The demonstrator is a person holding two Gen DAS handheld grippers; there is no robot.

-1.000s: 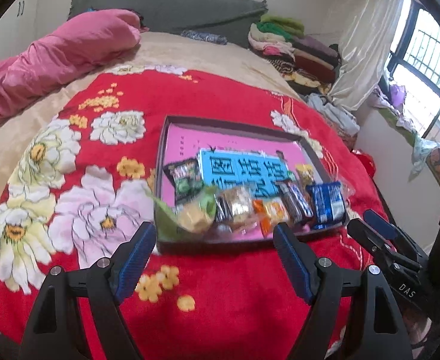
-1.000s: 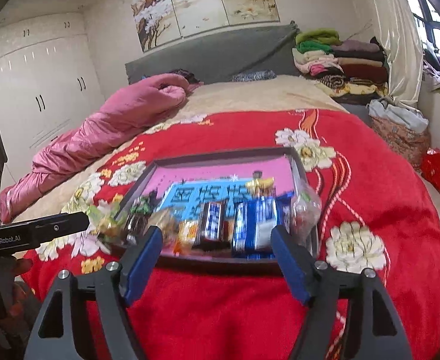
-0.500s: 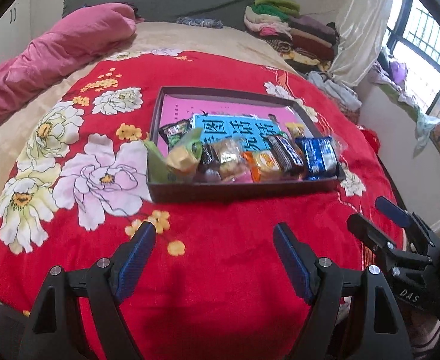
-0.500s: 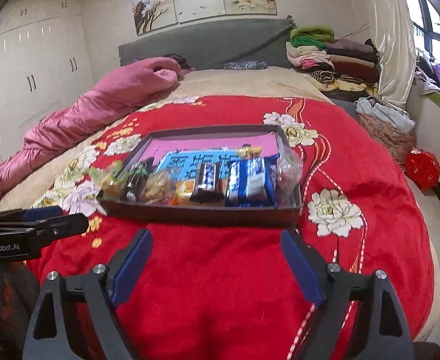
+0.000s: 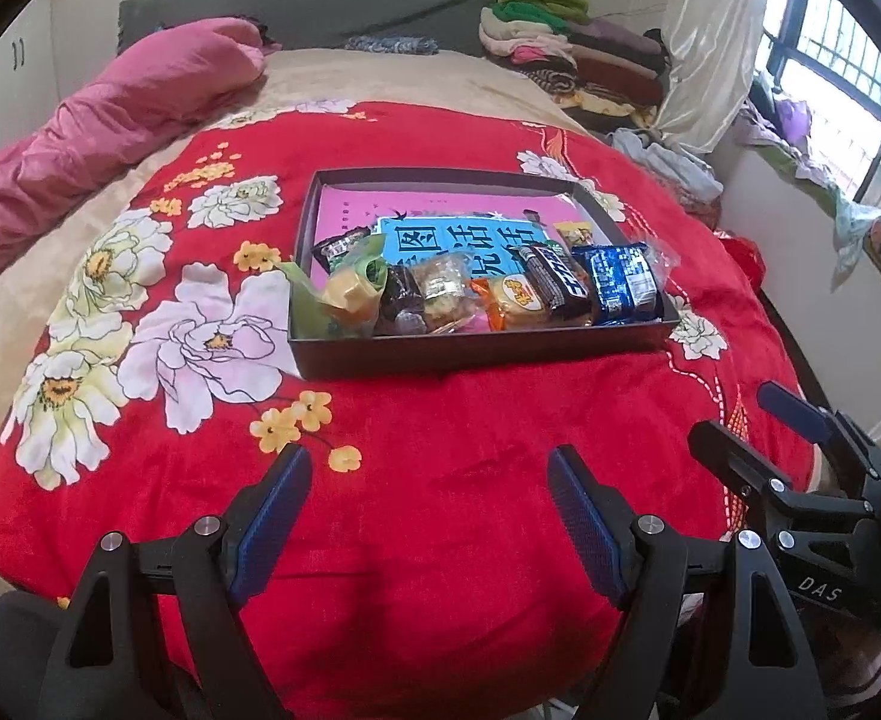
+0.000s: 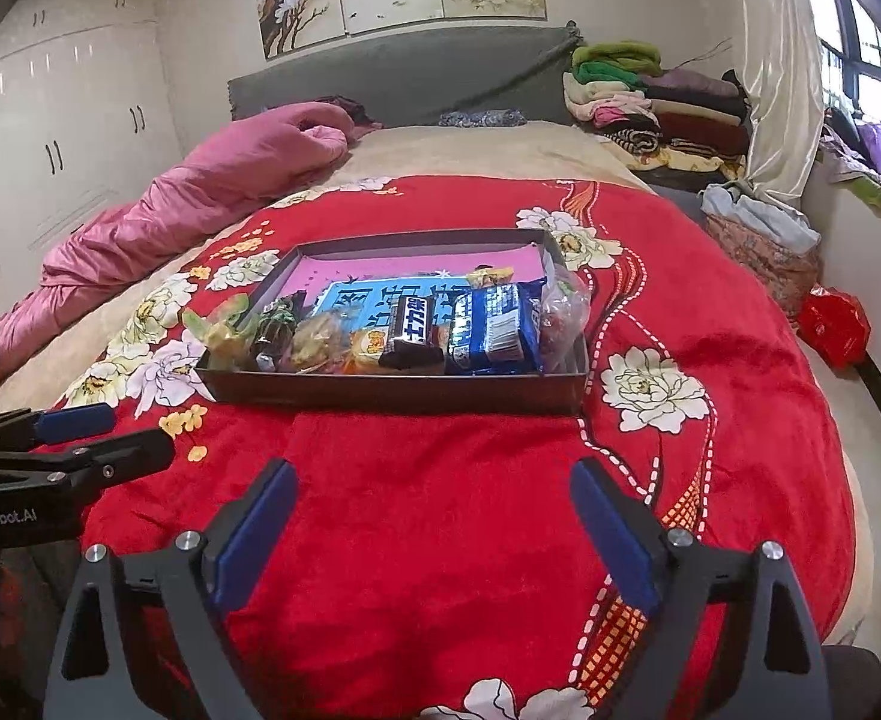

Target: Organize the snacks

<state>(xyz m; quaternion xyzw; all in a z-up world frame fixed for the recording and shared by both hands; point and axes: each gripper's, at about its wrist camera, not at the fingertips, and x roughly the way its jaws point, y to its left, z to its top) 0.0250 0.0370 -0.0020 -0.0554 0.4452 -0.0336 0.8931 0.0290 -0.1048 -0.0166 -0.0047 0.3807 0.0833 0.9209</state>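
Note:
A dark shallow box (image 5: 476, 351) (image 6: 398, 393) with a pink floor lies on the red flowered blanket. Several wrapped snacks stand in a row along its near wall: a green-yellow packet (image 5: 350, 291) at the left, a black chocolate bar (image 5: 554, 282) (image 6: 413, 327), a blue biscuit pack (image 5: 620, 279) (image 6: 494, 327) at the right. My left gripper (image 5: 428, 504) is open and empty, well short of the box. My right gripper (image 6: 434, 516) is open too, its jaws still opening, nothing between them. Each gripper shows at the other view's edge.
A pink quilt (image 6: 200, 204) lies along the bed's left side. Folded clothes (image 6: 650, 102) are stacked at the head on the right. A red bag (image 6: 830, 324) sits on the floor right of the bed. White wardrobes (image 6: 62, 120) line the left wall.
Both grippers have drawn back from the box, which now sits farther off in both views. The right gripper's jaws have spread wider; the left one's gap is unchanged.

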